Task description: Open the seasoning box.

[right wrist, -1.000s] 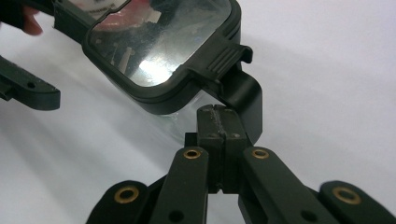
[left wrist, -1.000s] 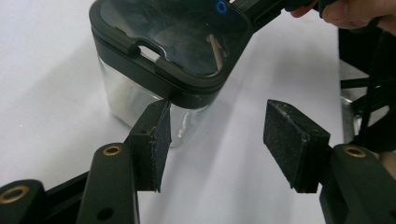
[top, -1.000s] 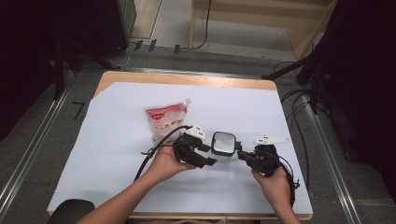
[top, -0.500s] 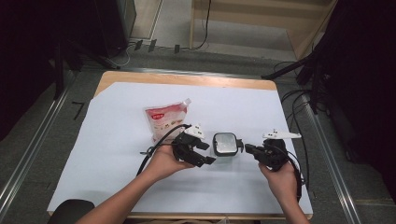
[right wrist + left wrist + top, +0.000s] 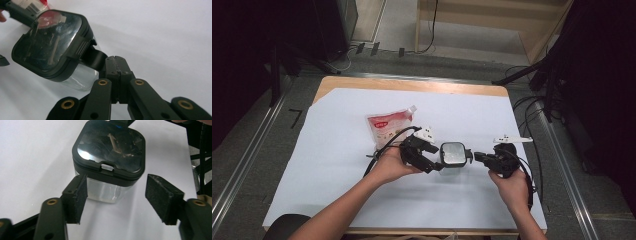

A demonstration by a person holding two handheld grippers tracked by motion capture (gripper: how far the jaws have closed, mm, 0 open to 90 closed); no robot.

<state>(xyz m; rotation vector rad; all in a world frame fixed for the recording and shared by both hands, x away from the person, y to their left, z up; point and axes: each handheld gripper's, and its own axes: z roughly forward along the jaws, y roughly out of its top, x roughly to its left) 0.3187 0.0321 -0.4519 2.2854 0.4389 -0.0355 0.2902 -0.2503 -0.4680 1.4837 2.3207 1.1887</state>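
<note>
Sitting between open left jaws: container.

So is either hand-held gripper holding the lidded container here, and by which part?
No. The left hand-held gripper has just been opening; its pads flank the container without pressing. The right hand-held gripper is shut, empty, beside the lid's black tab.

Left gripper: black body; two black jaws faced with rough black pads; brass-coloured rivets at the linkage joints; white three-cornered plate on top; black cable looping off its rear.

Right gripper: black, same linkage with brass-ringed pivots; pale plate on top, standing out past the body; black cable trailing from its rear.

Forearms: bare, no sleeves seen.
</note>
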